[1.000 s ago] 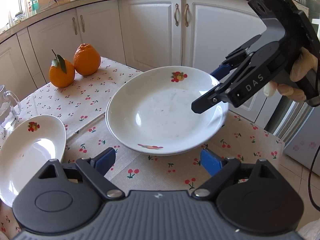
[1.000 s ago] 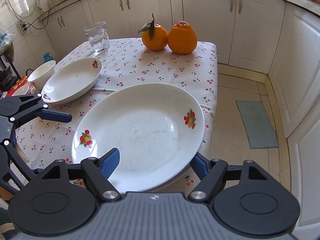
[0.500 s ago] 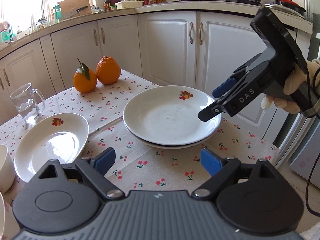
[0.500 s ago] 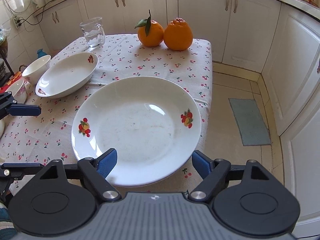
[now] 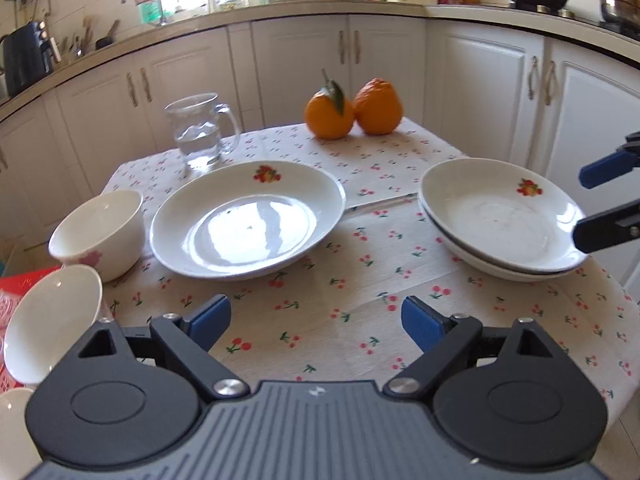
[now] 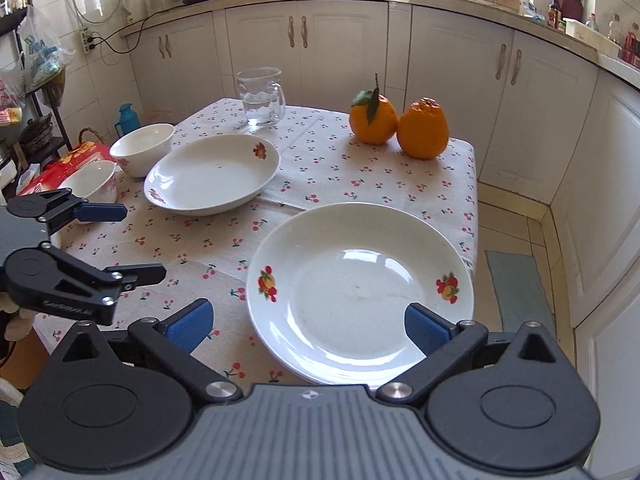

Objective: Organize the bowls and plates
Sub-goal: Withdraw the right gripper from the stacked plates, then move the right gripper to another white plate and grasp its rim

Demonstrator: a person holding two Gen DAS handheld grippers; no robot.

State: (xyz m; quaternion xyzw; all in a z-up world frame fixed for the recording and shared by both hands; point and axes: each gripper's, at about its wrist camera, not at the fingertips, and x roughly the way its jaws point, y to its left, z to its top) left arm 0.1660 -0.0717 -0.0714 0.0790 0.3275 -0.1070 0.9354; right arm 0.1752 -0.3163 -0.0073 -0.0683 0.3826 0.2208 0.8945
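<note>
Two white fruit-print plates are stacked (image 5: 500,220) at the table's right edge; the stack also shows in the right wrist view (image 6: 360,292). A third plate (image 5: 244,220) lies alone mid-table, also in the right wrist view (image 6: 212,176). Two white bowls (image 5: 100,232) (image 5: 48,320) stand at the left, also in the right wrist view (image 6: 142,146) (image 6: 92,184). My left gripper (image 5: 316,320) is open and empty, over the cloth in front of the single plate. My right gripper (image 6: 308,324) is open and empty, its fingers either side of the stack's near rim.
A glass mug of water (image 5: 200,136) and two oranges (image 5: 352,114) stand at the back of the cherry-print tablecloth (image 5: 360,320). A red package (image 6: 68,164) lies left of the bowls. White cabinets surround the table; floor drops off at the right (image 6: 516,280).
The right gripper set the held plate onto the other plate and opened, then drew back. The left gripper swung left, bringing the single plate, the bowls and the mug into view.
</note>
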